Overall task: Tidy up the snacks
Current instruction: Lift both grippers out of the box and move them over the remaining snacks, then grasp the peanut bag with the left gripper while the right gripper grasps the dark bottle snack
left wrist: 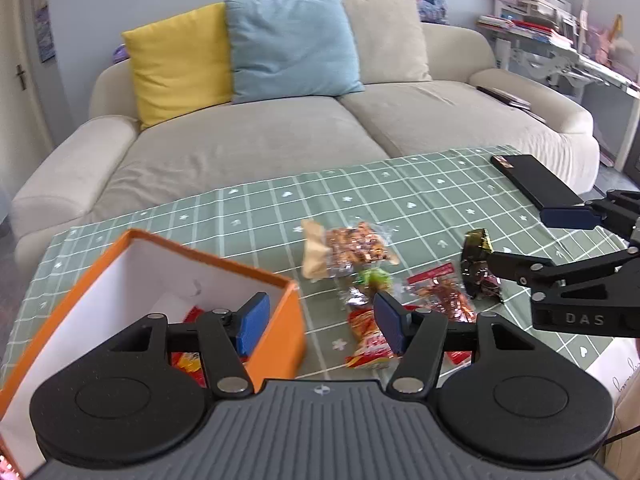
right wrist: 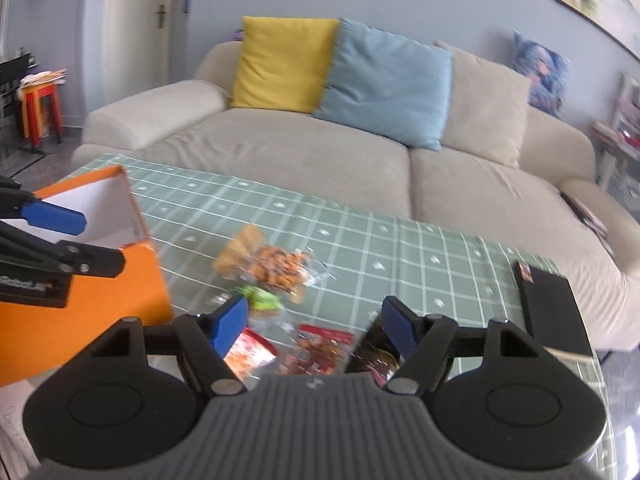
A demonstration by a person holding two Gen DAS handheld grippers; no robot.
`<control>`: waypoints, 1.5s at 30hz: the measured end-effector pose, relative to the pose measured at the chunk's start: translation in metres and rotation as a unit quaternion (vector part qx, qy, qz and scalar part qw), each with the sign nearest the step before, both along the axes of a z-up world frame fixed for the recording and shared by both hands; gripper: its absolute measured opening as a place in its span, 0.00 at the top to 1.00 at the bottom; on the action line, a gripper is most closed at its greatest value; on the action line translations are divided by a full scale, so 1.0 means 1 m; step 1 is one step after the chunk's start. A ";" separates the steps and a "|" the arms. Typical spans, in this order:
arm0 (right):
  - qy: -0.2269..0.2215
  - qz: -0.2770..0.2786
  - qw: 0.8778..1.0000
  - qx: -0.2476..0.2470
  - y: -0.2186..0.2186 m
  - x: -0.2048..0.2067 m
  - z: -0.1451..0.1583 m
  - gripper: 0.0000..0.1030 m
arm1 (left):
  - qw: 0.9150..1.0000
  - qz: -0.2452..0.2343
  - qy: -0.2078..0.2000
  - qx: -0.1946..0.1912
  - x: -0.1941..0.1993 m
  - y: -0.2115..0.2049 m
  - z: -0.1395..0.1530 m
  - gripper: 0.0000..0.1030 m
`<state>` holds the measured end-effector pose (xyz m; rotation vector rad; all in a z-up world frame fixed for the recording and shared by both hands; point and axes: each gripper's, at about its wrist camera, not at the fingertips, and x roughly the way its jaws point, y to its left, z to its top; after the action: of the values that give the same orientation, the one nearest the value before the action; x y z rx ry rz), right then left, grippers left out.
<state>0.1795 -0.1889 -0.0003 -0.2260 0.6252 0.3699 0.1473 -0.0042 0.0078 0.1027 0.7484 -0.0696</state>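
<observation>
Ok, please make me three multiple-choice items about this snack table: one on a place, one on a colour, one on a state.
1. Where is the black flat box?
A. inside the orange box
B. on the far right of the tablecloth
C. on the sofa

2. What colour is the inside of the orange box?
A. white
B. green
C. black

3. How is the left gripper?
A. shut on a packet
B. open, holding nothing
C. not visible

Answers: 1 B, it lies on the green checked tablecloth near the right edge. 2 A, its inner walls are white. 3 B, its blue pads stand apart with nothing between them.
</observation>
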 end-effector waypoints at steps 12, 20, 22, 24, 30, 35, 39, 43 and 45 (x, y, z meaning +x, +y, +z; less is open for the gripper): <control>-0.009 -0.039 0.999 -0.003 -0.037 0.037 -0.053 0.26 | 0.999 -0.037 0.010 -0.018 0.032 -0.024 -0.029 0.32; 0.018 -0.065 0.997 0.037 -0.055 0.071 -0.075 0.26 | 0.998 -0.050 0.024 -0.008 0.064 -0.038 -0.049 0.32; 0.024 -0.067 0.997 0.039 -0.055 0.078 -0.079 0.26 | 0.998 -0.054 0.028 0.000 0.072 -0.040 -0.052 0.31; 0.025 -0.067 0.997 0.034 -0.054 0.083 -0.084 0.26 | 0.998 -0.058 0.033 0.013 0.083 -0.042 -0.055 0.28; 0.056 -0.067 0.995 0.045 -0.057 0.100 -0.098 0.26 | 0.997 -0.057 0.053 0.011 0.119 -0.045 -0.070 0.23; 0.077 -0.068 0.993 0.056 -0.058 0.109 -0.107 0.26 | 0.996 -0.051 0.076 0.017 0.146 -0.051 -0.083 0.17; 0.081 -0.065 0.993 0.060 -0.058 0.114 -0.110 0.26 | 0.994 -0.035 0.099 0.026 0.166 -0.054 -0.095 0.17; 0.088 -0.063 0.992 0.059 -0.056 0.117 -0.115 0.27 | 0.992 -0.017 0.115 0.037 0.179 -0.055 -0.102 0.14; 0.093 -0.062 0.992 0.060 -0.056 0.118 -0.116 0.28 | 0.992 -0.013 0.121 0.039 0.184 -0.055 -0.103 0.14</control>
<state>0.2980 -0.2450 -0.1167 -0.0372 0.7936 0.3098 0.3309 -0.0596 -0.0954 0.1809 0.9917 -0.0788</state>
